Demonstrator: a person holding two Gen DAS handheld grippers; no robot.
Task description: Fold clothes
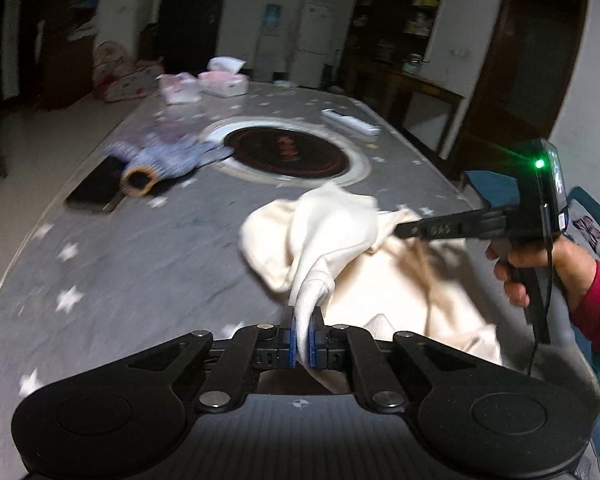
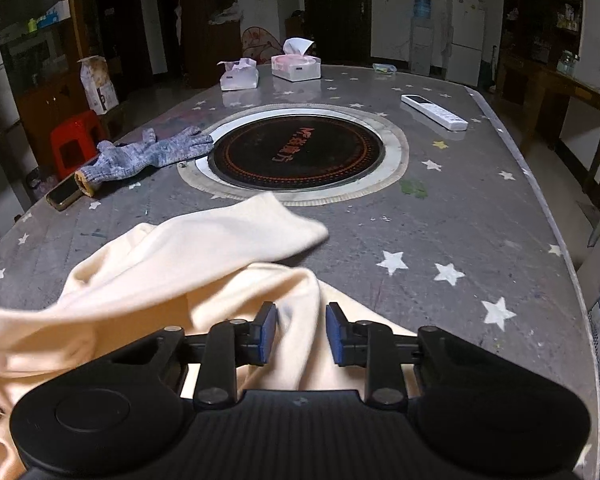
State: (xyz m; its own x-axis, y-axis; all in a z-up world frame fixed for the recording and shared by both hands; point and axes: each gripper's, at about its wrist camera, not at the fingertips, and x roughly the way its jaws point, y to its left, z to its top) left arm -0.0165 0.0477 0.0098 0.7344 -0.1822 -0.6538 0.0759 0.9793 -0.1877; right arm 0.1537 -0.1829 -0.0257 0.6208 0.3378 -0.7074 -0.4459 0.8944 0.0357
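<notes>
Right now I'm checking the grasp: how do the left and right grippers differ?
The left gripper is shut, pinching a fold of the cream garment; the right gripper is open, gripping nothing. The left lifts cloth off the table; the right only hovers over it. Both have blue pads.

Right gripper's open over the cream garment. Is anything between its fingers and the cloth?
Nothing visible. The right gripper is open with a raised fold of the cream garment directly between its fingers. The left gripper is already shut on another part of it. The glove and phone lie well off to the left.
</notes>
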